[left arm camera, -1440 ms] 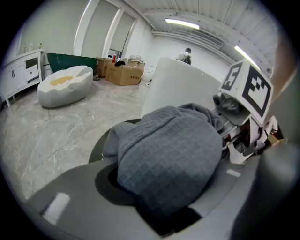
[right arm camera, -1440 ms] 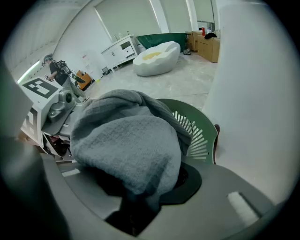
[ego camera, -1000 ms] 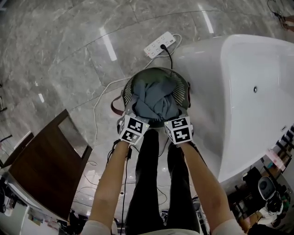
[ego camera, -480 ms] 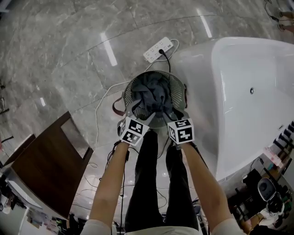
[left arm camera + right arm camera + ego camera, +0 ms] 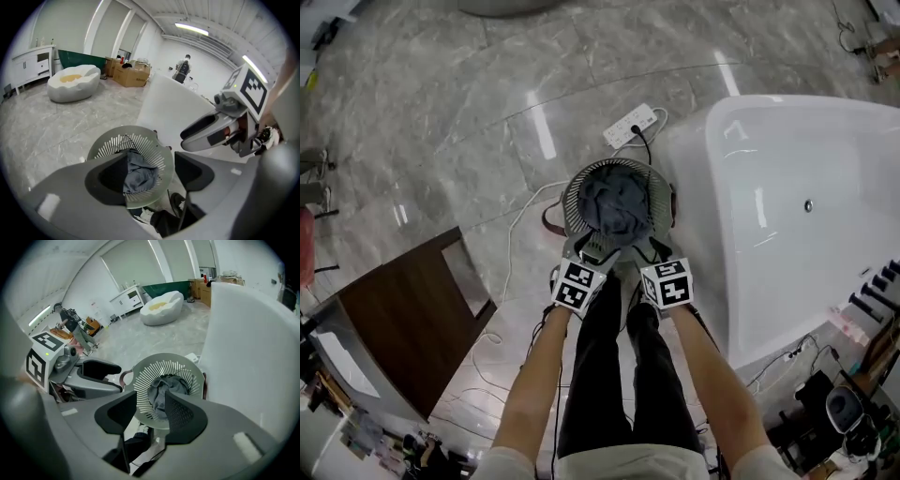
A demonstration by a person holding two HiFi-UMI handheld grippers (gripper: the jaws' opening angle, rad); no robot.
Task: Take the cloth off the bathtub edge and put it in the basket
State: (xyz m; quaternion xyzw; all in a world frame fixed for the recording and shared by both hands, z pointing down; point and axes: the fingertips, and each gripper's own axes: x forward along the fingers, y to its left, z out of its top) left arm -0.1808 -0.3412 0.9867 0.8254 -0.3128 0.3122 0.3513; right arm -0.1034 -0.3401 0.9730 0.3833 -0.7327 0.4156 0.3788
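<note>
The grey-blue cloth (image 5: 614, 202) lies bunched inside the round slatted basket (image 5: 573, 190) on the floor, beside the white bathtub (image 5: 787, 225). Both grippers hang side by side above the basket's near rim, apart from the cloth. My left gripper (image 5: 592, 249) is open with nothing between its jaws. My right gripper (image 5: 643, 251) is open too, also with nothing in it. The left gripper view looks down between its fingers (image 5: 110, 176) onto the basket (image 5: 112, 145) and cloth (image 5: 139, 174). The right gripper view shows the cloth (image 5: 161, 389) in the basket (image 5: 145, 380).
A white power strip (image 5: 630, 125) with cables lies on the marble floor beyond the basket. A dark brown cabinet (image 5: 394, 328) stands at the left. The person's legs are under the grippers. A person (image 5: 183, 68) stands far off past the tub.
The cloth, bulging over the near rim by the jaws a second ago, now lies let go inside the basket. Both grippers have drawn back from it, and the basket looks smaller and farther.
</note>
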